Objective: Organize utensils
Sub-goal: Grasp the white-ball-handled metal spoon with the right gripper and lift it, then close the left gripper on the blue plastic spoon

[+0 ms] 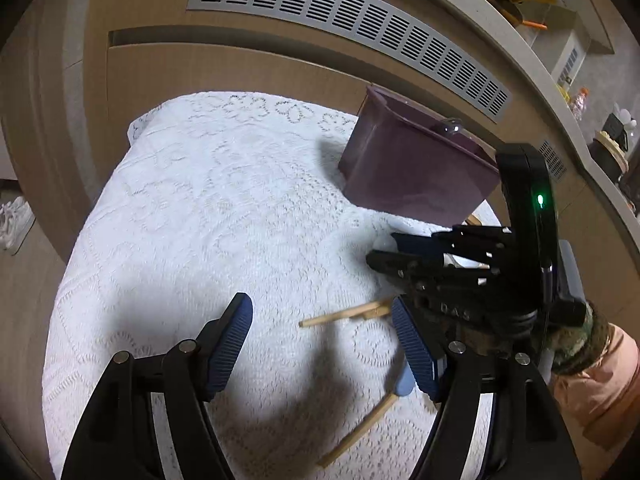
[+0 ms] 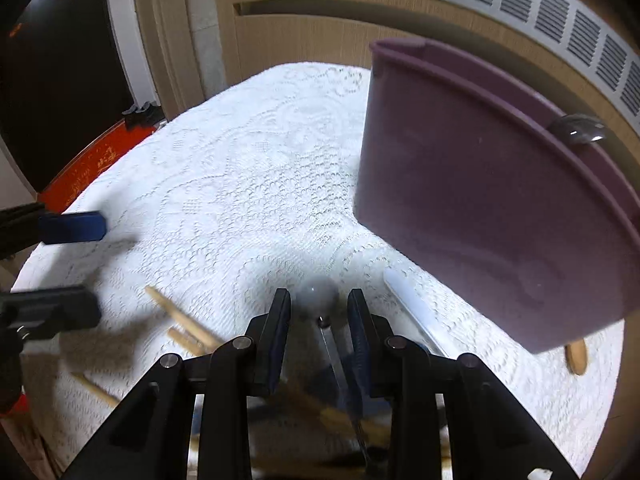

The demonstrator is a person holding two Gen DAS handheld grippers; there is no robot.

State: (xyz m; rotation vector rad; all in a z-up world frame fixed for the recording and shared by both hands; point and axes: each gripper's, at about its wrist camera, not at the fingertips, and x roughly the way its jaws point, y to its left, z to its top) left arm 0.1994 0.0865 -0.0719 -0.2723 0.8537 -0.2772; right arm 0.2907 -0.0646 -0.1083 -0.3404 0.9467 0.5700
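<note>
White lace tablecloth [image 1: 224, 208] covers the table under both tools. My left gripper [image 1: 322, 344] hangs over bare cloth, blue pads well apart, nothing between them. Wooden chopsticks [image 1: 344, 314] lie just beyond its right pad; another wooden stick [image 1: 360, 432] and a pale blue handle [image 1: 404, 380] sit lower, near that same pad.

My right gripper [image 2: 320, 314] points steeply down, pads narrowly apart. A metal-handled utensil [image 2: 334, 354] runs up between them, ending near a pale round shape [image 2: 318, 294] at the tips; I cannot tell if the pads press on it. A white handle [image 2: 404, 296] lies just right of that gripper.

Purple bin [image 2: 492, 208] stands at the table's far right, a wooden spoon end [image 2: 576, 356] beside its base. A peach sleeve [image 1: 596, 392] shows behind the right tool.
</note>
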